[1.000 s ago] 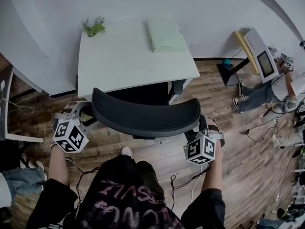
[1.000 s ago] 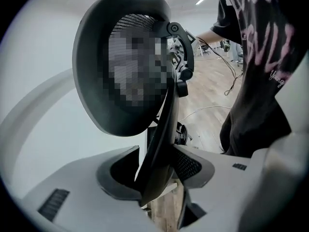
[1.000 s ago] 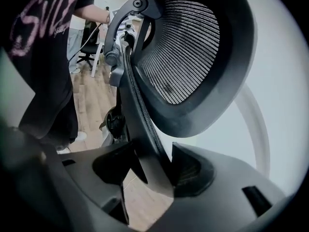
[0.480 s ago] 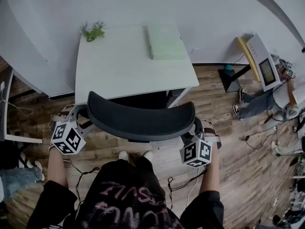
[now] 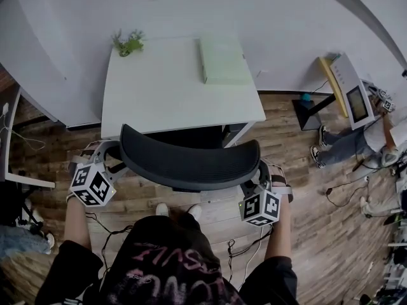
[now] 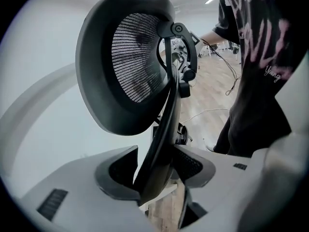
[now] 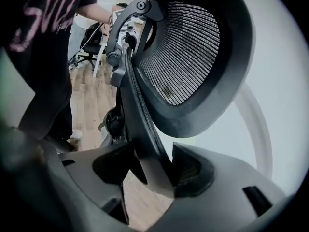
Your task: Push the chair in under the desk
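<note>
The black mesh chair backrest [image 5: 191,164] stands right at the front edge of the white desk [image 5: 172,88], its seat hidden under the desk top. My left gripper [image 5: 107,155] is at the backrest's left end. Its jaws have just been opening, and in the left gripper view the backrest [image 6: 130,62] rim passes loosely between them [image 6: 159,173]. My right gripper [image 5: 264,171] is at the right end. In the right gripper view the backrest [image 7: 188,57] rim sits wedged between its pads [image 7: 154,170].
A small green plant [image 5: 129,42] and a pale green box [image 5: 222,59] sit on the desk's far side. A white wall runs behind. A seated person [image 5: 356,132] and a white device [image 5: 350,84] are at the right. Cables [image 5: 248,246] lie on the wood floor.
The chair and both grippers have shifted a little toward the desk. The backrest now sits closer to the desk's front edge.
</note>
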`<state>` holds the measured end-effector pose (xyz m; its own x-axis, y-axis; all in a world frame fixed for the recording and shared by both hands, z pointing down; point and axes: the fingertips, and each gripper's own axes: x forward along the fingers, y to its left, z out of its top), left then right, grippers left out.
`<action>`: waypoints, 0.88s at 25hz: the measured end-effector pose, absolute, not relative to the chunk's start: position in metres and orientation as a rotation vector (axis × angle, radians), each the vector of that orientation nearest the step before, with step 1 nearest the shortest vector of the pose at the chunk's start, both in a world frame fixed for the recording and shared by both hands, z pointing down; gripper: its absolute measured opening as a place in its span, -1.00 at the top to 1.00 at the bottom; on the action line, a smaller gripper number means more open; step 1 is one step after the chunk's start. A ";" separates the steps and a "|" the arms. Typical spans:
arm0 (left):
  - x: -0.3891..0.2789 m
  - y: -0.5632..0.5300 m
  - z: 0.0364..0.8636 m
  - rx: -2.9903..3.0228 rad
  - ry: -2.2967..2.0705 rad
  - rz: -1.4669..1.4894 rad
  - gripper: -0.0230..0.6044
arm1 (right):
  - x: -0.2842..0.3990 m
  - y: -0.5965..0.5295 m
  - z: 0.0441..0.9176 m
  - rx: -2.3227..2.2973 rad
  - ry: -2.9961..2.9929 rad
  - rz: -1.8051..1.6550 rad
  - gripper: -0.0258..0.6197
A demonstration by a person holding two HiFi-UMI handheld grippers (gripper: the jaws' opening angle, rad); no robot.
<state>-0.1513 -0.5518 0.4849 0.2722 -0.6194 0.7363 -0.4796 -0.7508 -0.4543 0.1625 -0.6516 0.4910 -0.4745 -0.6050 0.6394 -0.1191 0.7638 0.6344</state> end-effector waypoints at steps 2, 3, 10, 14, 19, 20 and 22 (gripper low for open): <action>-0.151 -0.551 0.486 -2.386 1.053 -1.486 0.15 | 0.163 -0.651 0.492 0.556 -2.016 -0.639 0.15; -0.151 -0.551 0.486 -2.386 1.061 -1.484 0.15 | 0.164 -0.650 0.492 0.561 -2.018 -0.634 0.15; -0.154 -0.544 0.482 -2.373 1.152 -1.454 0.14 | 0.166 -0.645 0.485 0.615 -2.041 -0.627 0.13; -0.157 -0.540 0.475 -2.385 1.214 -1.394 0.13 | 0.173 -0.641 0.478 0.664 -2.077 -0.593 0.13; -0.157 -0.533 0.458 -2.392 1.289 -1.282 0.18 | 0.179 -0.634 0.460 0.806 -2.196 -0.466 0.14; -0.158 -0.531 0.456 -2.394 1.309 -1.261 0.20 | 0.180 -0.633 0.457 0.834 -2.214 -0.441 0.16; -0.160 -0.530 0.450 -2.402 1.358 -1.204 0.27 | 0.181 -0.631 0.452 0.884 -2.245 -0.411 0.20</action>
<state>-0.1596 -0.5296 0.4497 0.2762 -0.7691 0.5763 -0.6647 -0.5860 -0.4635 0.1814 -0.6310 0.4524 -0.5376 -0.6935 0.4797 -0.4786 0.7193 0.5035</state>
